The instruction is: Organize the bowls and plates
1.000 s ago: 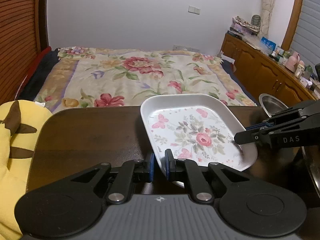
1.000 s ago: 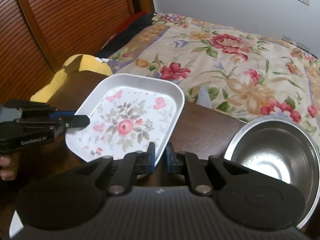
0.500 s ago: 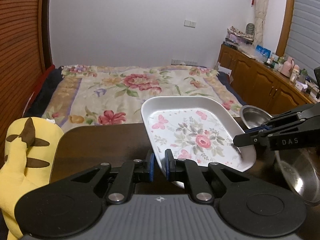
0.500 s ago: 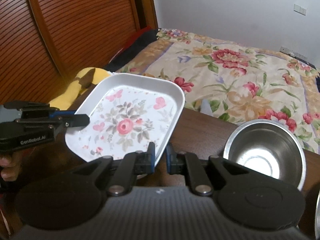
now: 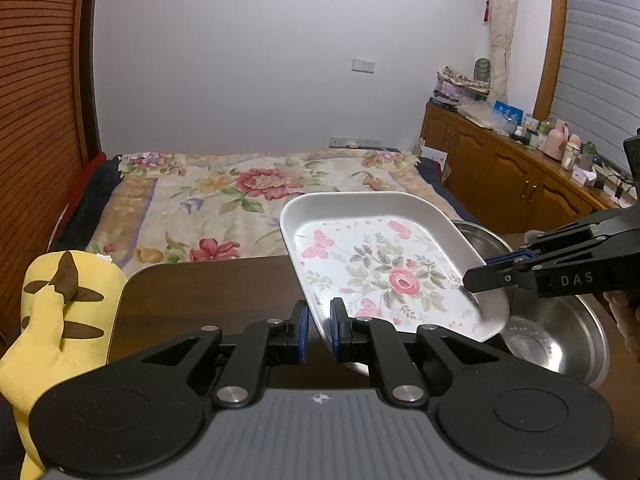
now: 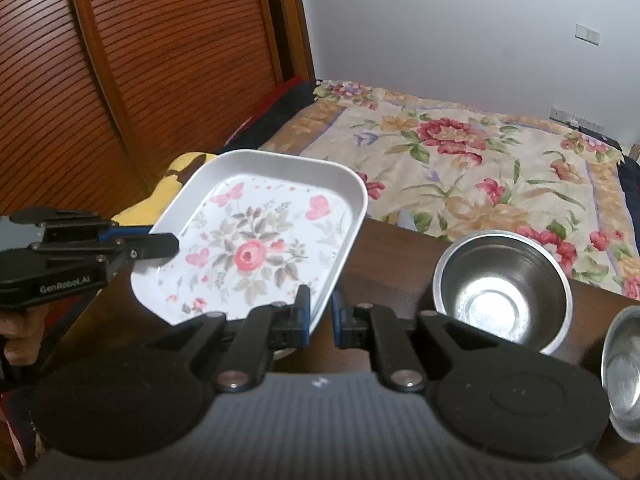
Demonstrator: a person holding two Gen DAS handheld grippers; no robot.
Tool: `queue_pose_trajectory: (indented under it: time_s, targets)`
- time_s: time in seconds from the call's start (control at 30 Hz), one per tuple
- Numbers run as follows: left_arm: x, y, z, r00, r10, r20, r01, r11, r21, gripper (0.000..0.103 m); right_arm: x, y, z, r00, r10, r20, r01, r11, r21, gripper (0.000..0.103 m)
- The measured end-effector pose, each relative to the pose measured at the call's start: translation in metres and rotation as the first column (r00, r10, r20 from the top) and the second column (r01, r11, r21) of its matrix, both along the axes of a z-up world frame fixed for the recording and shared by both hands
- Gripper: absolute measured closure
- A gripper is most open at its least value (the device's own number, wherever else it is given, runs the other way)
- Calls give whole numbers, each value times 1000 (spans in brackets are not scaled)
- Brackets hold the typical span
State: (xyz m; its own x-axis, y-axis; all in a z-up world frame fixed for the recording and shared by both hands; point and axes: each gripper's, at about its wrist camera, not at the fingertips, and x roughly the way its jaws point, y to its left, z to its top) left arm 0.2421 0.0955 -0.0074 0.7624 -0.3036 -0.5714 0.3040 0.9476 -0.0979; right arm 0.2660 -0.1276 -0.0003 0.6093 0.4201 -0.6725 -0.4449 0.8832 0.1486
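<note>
From the left wrist view, the left gripper [image 5: 319, 330] has its blue-padded fingers clamped on the near rim of a white rectangular plate with a pink rose and butterfly print [image 5: 384, 268]. The plate is held above a dark brown wooden table [image 5: 208, 292], tilted with its far edge higher. The right gripper [image 5: 480, 276], black and marked DAS, comes in from the right and pinches the plate's right rim. Beneath the plate's right side sits a large shiny steel bowl [image 5: 560, 336] on the table, with the rim of another steel bowl [image 5: 480, 232] showing behind the plate. A yellow plush toy with brown stripes [image 5: 60, 312] lies at the table's left edge, and a bed with a floral cover [image 5: 240, 196] stands beyond

From the right wrist view, the right gripper [image 6: 320, 316] is closed on the plate's [image 6: 256, 248] near rim. The left gripper [image 6: 168, 245] grips the plate's left edge. A round steel bowl [image 6: 502, 284] sits on the table [image 6: 392, 264] just right of the plate, apart from it, and a second steel bowl [image 6: 624, 368] is cut off at the frame's right edge. The floral bed [image 6: 480, 168] fills the background
</note>
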Motion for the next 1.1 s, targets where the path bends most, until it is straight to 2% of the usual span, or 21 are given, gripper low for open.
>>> queue_pose_trajectory:
  time_s: [0.17,0.47,0.67,1.1]
  targets:
    - [-25,2,-1,1000,-9,7,9,1000,-19,90,-16,-2,-1,1000,-13,-3,13,1000,7,91]
    - [-74,-2,-8,1000,-25,-5,25,1000,-7,89,-59,-5,-1,1000,-19,9,19,999,27,91]
    - [-103,1,-14,1000,-27,-16,26,999,-36,89,-84,-4,-2,1000,3,18,-3,999,35,91]
    - [-149,7,-9,999,-35,-1,35,999,-1,89,-130,-4,-15,999,39,6,-39,997,59,91]
